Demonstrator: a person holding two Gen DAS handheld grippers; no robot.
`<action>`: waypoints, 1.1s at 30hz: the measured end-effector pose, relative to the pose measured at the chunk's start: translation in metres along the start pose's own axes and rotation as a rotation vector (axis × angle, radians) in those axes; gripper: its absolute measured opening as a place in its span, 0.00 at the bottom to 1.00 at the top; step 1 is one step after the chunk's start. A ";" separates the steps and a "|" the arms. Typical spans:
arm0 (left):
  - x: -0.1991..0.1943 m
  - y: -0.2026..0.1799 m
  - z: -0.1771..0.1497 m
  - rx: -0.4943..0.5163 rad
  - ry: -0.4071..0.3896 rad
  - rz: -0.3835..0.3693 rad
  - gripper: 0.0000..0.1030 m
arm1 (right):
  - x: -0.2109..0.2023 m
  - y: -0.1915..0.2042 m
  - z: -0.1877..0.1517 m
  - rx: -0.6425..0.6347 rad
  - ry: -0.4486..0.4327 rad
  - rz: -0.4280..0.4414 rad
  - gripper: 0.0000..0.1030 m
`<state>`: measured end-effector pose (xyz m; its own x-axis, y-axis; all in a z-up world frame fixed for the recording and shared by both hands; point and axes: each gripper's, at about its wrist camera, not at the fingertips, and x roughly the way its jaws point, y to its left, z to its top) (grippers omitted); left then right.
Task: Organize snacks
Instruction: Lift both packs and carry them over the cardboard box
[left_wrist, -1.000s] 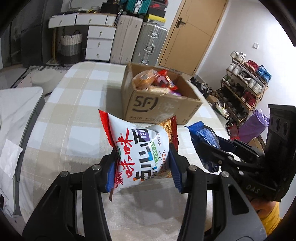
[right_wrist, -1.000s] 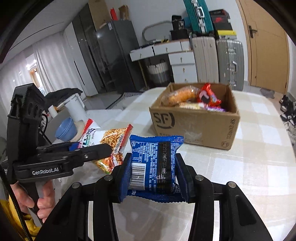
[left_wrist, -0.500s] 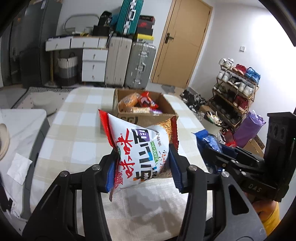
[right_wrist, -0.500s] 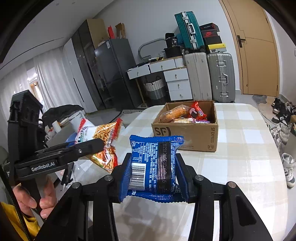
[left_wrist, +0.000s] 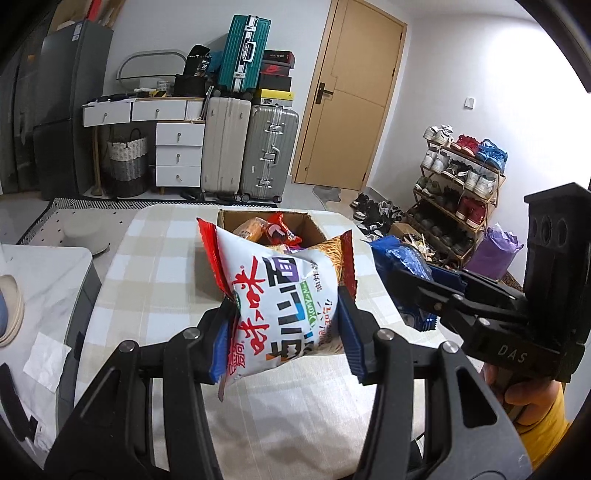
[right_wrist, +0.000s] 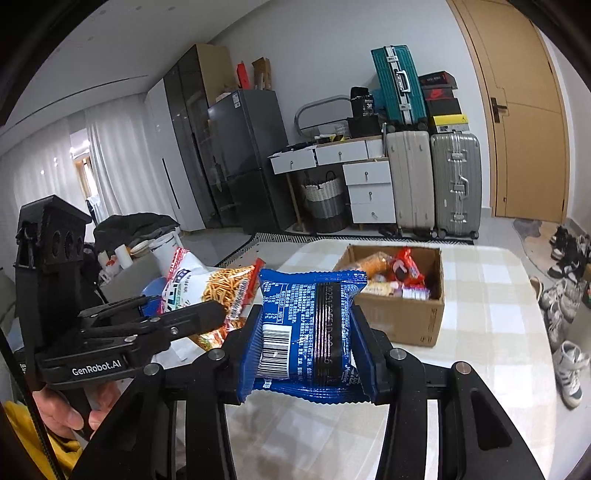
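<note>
Mostly checked-cloth surface, pale beige and white squares, seen in both views. Cardboard box sits open toward the far end of the surface, nearer the far edge than the near one; inside are an orange packet, a red packet and a few smaller wrappers, exact count unclear.

White noodle-snack bag with red ends and red and black print is held up off the surface, upright, in front of the box in the left view. Left tongs are clamped on its lower half, blue pads pressing both sides. In the right view the same bag shows its noodle-picture side, off to the left near the surface's left edge.

Blue snack packet, back side with barcode facing the camera, also held clear of the surface, above the near part. Right tongs are closed tight on it, one pad against each side, wrapper bowing out between. In the left view the packet pokes out of the right tongs at the right.

Both packs sit side by side in the air, apart, neither touching the box.

Background: suitcases, white drawers, wooden door, shoe rack.
</note>
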<state>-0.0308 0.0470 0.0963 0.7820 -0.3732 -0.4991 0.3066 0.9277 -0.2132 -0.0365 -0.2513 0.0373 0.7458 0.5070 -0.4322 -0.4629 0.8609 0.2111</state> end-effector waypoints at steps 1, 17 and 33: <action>0.002 0.000 0.003 0.003 0.006 0.002 0.45 | 0.004 -0.001 0.003 -0.005 0.002 0.000 0.44; 0.076 -0.001 0.059 0.068 0.044 0.027 0.45 | 0.089 -0.055 0.063 -0.030 0.046 -0.059 0.44; 0.262 0.024 0.123 0.033 0.199 0.064 0.45 | 0.188 -0.137 0.106 0.070 0.128 -0.079 0.44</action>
<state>0.2482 -0.0271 0.0638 0.6788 -0.3053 -0.6678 0.2795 0.9484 -0.1496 0.2179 -0.2689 0.0195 0.7091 0.4322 -0.5572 -0.3677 0.9009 0.2308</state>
